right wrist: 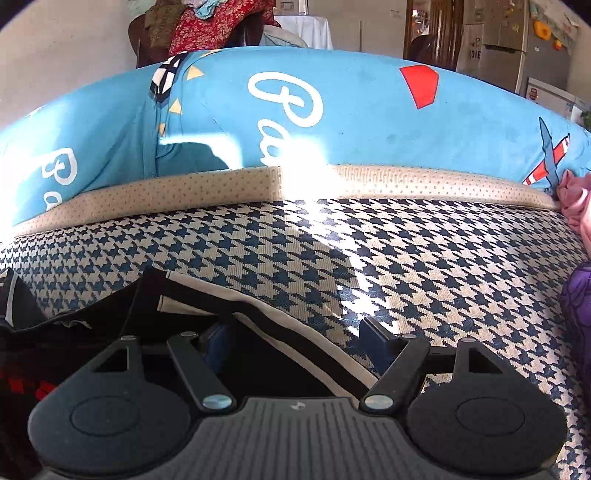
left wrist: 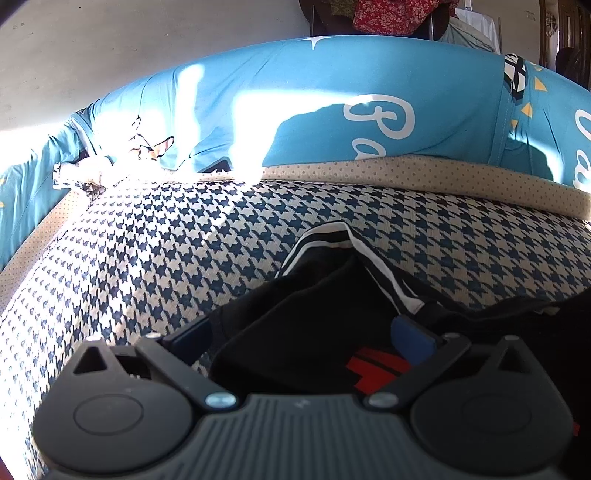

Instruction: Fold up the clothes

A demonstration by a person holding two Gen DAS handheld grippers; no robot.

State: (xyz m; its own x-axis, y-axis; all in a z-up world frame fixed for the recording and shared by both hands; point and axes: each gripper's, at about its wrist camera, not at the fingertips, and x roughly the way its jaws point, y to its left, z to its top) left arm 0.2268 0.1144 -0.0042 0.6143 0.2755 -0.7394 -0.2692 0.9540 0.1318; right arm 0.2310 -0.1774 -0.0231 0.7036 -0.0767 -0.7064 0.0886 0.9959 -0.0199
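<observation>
A black garment [left wrist: 295, 332] with white-striped trim [left wrist: 373, 266] and a red print [left wrist: 373, 369] lies crumpled on a blue-and-cream houndstooth mat [left wrist: 147, 258]. My left gripper [left wrist: 301, 336] is low over it and open, with the black cloth lying between its wide-apart fingers [left wrist: 412, 339]. In the right wrist view the same garment [right wrist: 92, 332] spreads to the left. Its striped edge [right wrist: 280, 325] runs between the fingers [right wrist: 376, 339] of my right gripper [right wrist: 297, 339], which is open too. The houndstooth mat [right wrist: 443, 277] is bare to the right.
Blue cushions with white script [left wrist: 332, 110] [right wrist: 332, 110] line the far side behind a beige dotted border [right wrist: 184, 192]. Pink cloth [right wrist: 576, 199] and purple cloth [right wrist: 576, 306] sit at the mat's right edge. A chair draped with red floral clothes [right wrist: 207, 29] stands behind.
</observation>
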